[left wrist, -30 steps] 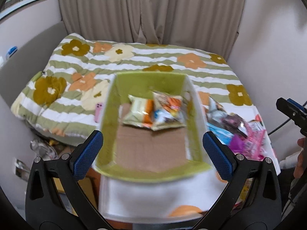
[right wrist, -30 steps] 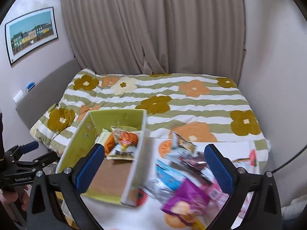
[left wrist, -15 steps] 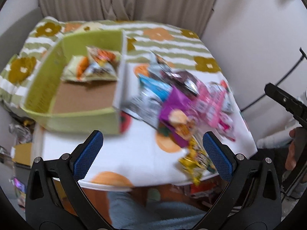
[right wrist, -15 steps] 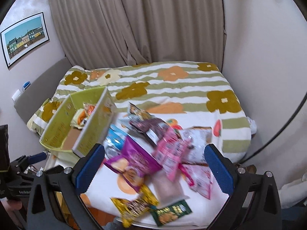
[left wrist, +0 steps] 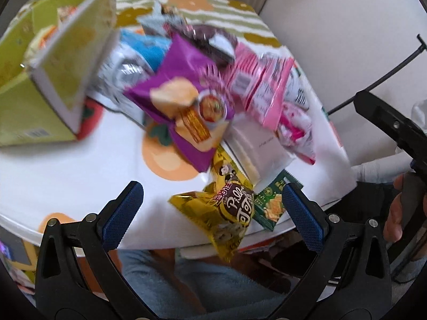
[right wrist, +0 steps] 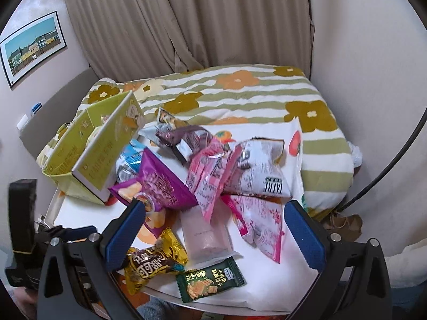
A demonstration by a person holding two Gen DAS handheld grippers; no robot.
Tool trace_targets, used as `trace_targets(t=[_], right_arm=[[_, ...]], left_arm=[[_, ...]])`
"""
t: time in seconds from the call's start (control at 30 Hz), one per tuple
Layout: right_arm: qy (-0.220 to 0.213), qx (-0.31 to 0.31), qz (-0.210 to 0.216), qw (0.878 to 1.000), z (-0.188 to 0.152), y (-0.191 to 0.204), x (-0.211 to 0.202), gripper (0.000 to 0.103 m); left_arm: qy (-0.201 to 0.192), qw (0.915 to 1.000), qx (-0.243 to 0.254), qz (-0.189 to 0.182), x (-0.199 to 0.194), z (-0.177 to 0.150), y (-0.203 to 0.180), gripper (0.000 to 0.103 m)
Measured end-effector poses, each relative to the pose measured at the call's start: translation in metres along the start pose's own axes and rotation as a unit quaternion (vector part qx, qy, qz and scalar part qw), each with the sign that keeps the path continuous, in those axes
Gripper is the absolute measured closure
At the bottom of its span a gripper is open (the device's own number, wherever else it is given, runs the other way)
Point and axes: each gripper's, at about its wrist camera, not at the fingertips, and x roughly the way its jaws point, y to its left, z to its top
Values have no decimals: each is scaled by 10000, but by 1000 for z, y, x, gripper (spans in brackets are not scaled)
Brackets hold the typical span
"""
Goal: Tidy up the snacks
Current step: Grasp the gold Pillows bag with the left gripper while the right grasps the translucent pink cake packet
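Purple chip bag, yellow-gold packet, dark green biscuit pack, lime-green box, olive-striped floral bedspread.

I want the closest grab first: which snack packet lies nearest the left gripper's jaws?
The yellow packet, lying between the open jaws at the table's near edge; the purple bag and pink packets sit farther back.

Both wrist views look down over the counter's near edge; the left sits closer. The 2 share the snack pile.
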Motion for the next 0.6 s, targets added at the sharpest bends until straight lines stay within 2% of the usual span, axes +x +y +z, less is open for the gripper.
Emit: trace_targets(t=[0.13, 0.23, 0.3, 0.33, 0.4, 0.5, 0.6], right_arm=[[111, -15, 152, 9998, -13, -6, 19, 0], [230, -78, 288, 9993, -25, -5, 33, 0], [329, -131, 358, 9987, -34, -3, 43, 0], [368, -146, 392, 9984, -36, -2, 47, 0], [451, -163, 477, 9977, -43, -1, 56, 0], [567, -204, 615, 9963, -48, 1, 68, 1], [726, -260, 733, 9943, -53, 3, 81, 10]], left_arm=[[252, 9996, 109, -77, 28, -5, -3, 5], [353, 9992, 49, -158, 43, -9, -1, 13], [408, 9989, -12, -218, 50, -10, 2, 29], [435, 9983, -69, -378, 54, -11, 3, 31], [463, 9968, -170, -631, 57, -12, 5, 44], [466, 9973, -22, -568, 56, -12, 1, 46], [503, 9971, -96, -560, 56, -13, 1, 47]])
